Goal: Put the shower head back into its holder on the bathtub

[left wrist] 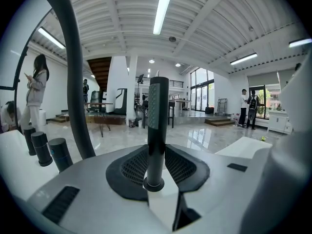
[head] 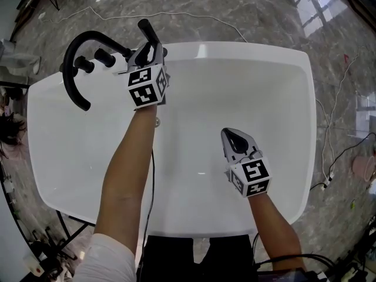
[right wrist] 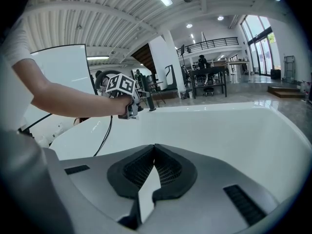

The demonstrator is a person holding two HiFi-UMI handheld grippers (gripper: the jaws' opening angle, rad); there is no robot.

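Shower head (head: 148, 33): black, slim handle, at the bathtub's far left rim, upright between the jaws of your left gripper (head: 150, 50). The left gripper view shows the handle (left wrist: 157, 126) standing straight up with a ribbed pad pressed to each side, so the claw is clamped on it. Whether its lower end is seated in anything cannot be told.

Spout (head: 73, 57): black, curved like a hook, at the rim's far left corner, just left of the shower head.

Knobs (head: 104, 57): black, cylindrical, in a row between the spout and your left gripper.

Bathtub (head: 235, 47): white, glossy, filling the middle of the head view; both your forearms reach over it.

Right gripper (head: 230, 135): over the basin, right of centre, well apart from the shower head. Its jaws are together, with nothing between them.

Floor (head: 247, 10): grey marble around the tub, with a thin white cable (head: 176, 15) trailing beyond the far rim.
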